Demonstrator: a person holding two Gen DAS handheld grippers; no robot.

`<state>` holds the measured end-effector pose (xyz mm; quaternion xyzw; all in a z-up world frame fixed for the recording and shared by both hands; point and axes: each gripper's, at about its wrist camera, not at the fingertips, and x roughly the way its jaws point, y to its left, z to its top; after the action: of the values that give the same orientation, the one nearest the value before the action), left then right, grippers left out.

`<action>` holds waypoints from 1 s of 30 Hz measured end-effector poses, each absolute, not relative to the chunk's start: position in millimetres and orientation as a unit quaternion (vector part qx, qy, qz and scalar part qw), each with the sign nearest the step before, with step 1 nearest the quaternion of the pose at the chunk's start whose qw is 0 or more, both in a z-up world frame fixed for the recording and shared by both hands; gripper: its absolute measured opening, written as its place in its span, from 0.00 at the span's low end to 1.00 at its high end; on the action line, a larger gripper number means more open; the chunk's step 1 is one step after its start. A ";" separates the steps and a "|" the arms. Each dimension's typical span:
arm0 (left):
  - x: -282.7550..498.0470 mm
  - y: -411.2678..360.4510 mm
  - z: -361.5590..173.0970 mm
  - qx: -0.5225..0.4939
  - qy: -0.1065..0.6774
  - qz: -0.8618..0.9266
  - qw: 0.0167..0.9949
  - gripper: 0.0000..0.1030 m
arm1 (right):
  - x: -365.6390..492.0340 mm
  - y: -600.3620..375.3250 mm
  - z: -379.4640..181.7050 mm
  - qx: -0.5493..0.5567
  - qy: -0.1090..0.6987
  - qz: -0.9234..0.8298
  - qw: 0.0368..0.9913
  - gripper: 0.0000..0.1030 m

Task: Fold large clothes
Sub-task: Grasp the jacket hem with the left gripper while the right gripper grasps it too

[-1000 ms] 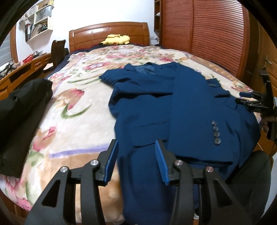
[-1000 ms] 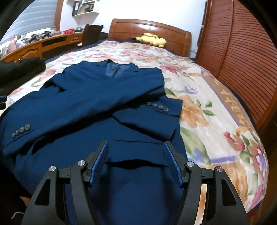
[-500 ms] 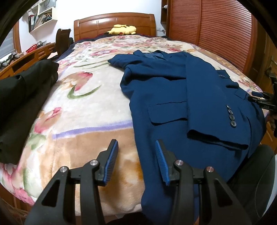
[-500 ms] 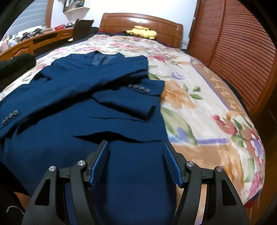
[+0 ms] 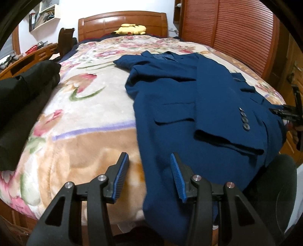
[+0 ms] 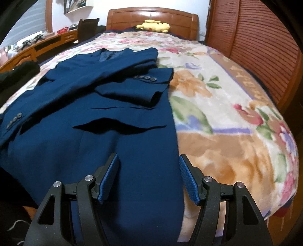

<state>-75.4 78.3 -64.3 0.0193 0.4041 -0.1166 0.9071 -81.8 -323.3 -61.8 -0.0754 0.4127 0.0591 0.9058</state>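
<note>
Left wrist view: left gripper (image 5: 149,176) hangs spread wide over the near left hem of the blue jacket (image 5: 189,106), gripping nothing. Right gripper (image 6: 148,177), equally spread, straddles the jacket's right edge on the floral blanket (image 6: 227,113), sleeves crossed.

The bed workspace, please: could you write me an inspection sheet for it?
Surface: bed with floral blanket.
Job's things: blue jacket lies flat, sleeves crossed over its front, hem hanging over the near edge.
Clutter: black garment at the bed's left side; yellow plush toy by the headboard.
Grippers: left claw open over the jacket's left edge; right claw open over its right edge.
Cables: nothing seen.
Surroundings: wooden headboard, louvred wardrobe, desk.
</note>
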 end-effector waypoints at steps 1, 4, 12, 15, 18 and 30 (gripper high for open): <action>-77.0 77.2 -64.9 0.021 0.406 -0.120 0.906 0.43 | -83.0 -322.0 -62.2 -0.072 0.414 0.067 0.905 0.59; -78.2 77.4 -65.2 0.015 0.409 -0.124 0.904 0.43 | -86.0 -315.9 -60.9 -0.074 0.417 0.088 0.902 0.41; -83.5 73.6 -62.5 0.001 0.412 -0.158 0.898 0.08 | -91.8 -308.4 -47.1 -0.060 0.391 0.140 0.908 0.06; -86.2 76.2 -51.6 -0.012 0.398 -0.164 0.902 0.00 | -93.3 -307.7 -34.9 -0.047 0.368 0.150 0.916 0.05; -87.5 81.0 -28.8 -0.025 0.364 -0.160 0.917 0.00 | -92.8 -307.9 -16.5 -0.028 0.340 0.160 0.926 0.04; 5.8 78.6 59.7 -0.021 0.274 -0.140 0.951 0.00 | -10.3 -284.1 61.5 -0.035 0.255 0.158 0.953 0.04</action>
<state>5.8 78.6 59.7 -0.0207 0.2743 -0.1401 0.9512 -10.3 -284.1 61.5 -0.0348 0.2555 0.1578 0.9532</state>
